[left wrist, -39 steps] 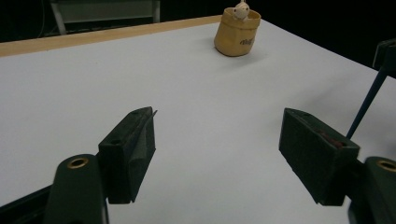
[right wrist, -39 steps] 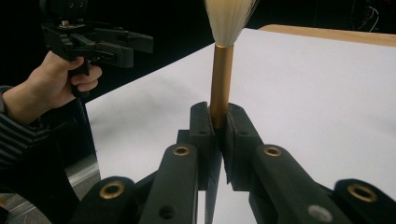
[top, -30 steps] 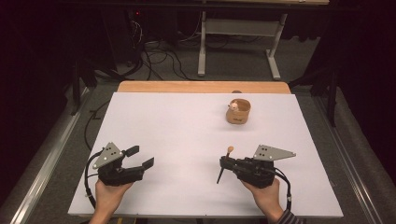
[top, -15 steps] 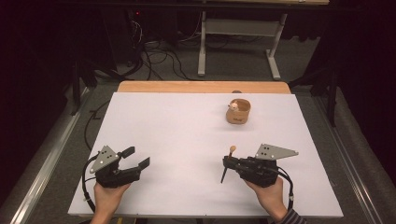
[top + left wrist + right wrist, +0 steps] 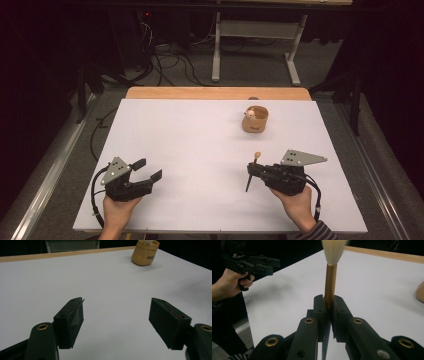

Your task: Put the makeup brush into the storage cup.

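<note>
A small brush (image 5: 252,172) with a pale bristle head, a gold ferrule (image 5: 330,282) and a dark handle stands nearly upright in my right gripper (image 5: 253,171), near the table's front right. In the right gripper view my gripper (image 5: 329,303) is shut on the ferrule, with the white bristles (image 5: 334,251) above. A tan cup (image 5: 255,120) with something white inside stands behind it, at the far right. At the front left my left gripper (image 5: 148,169) is open. Its jaws stand wide apart over bare white surface in the left gripper view (image 5: 116,305), with the cup (image 5: 145,253) far ahead.
The white table top (image 5: 200,130) has a wooden strip (image 5: 215,93) along its far edge. Beyond it lie floor cables (image 5: 170,55) and a white desk frame (image 5: 250,45). The other hand and its gripper (image 5: 249,263) appear at the upper left of the right gripper view.
My right gripper with the brush has shifted slightly to the right. The left gripper has barely moved and stays open.
</note>
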### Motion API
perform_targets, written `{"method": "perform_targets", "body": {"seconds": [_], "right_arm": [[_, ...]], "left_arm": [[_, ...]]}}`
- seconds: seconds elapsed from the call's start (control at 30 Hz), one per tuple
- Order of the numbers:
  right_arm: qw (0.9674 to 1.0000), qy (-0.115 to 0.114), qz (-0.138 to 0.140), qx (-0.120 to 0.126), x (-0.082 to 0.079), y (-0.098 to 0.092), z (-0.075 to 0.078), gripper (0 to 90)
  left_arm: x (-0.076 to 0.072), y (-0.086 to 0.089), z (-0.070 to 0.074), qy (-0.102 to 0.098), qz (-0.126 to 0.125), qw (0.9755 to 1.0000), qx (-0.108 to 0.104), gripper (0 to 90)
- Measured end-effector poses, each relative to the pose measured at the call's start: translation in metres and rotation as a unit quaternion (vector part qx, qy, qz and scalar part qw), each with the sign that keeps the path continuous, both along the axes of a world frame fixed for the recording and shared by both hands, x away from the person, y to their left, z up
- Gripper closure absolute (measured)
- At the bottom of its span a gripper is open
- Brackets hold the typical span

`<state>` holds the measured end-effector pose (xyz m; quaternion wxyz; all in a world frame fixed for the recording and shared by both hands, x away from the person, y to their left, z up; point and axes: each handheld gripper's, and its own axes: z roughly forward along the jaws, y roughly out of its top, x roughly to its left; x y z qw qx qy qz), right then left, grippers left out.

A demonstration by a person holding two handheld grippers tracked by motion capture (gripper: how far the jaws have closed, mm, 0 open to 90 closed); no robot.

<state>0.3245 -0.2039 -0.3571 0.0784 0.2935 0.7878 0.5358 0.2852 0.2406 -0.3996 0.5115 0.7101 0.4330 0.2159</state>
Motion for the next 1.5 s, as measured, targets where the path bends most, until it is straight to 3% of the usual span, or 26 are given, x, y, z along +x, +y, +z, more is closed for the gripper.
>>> {"method": "perform_targets", "body": {"seconds": [1.07, 1.23, 1.5], "right_arm": [[0.9981, -0.019, -0.037, -0.046, 0.029, -0.017, 0.030, 85.3], [0.9965, -0.028, -0.045, -0.064, 0.036, -0.016, 0.034, 85.4], [0.9959, -0.030, -0.059, -0.062, 0.046, -0.019, 0.038, 85.4]], "left_arm": [[0.001, 0.001, -0.001, 0.001, -0.001, 1.0000, 0.000, 27.8], [0.001, 0.001, -0.001, 0.001, -0.001, 1.0000, -0.001, 27.7], [0.001, 0.000, -0.001, -0.001, -0.002, 1.0000, 0.001, 27.7]]}}
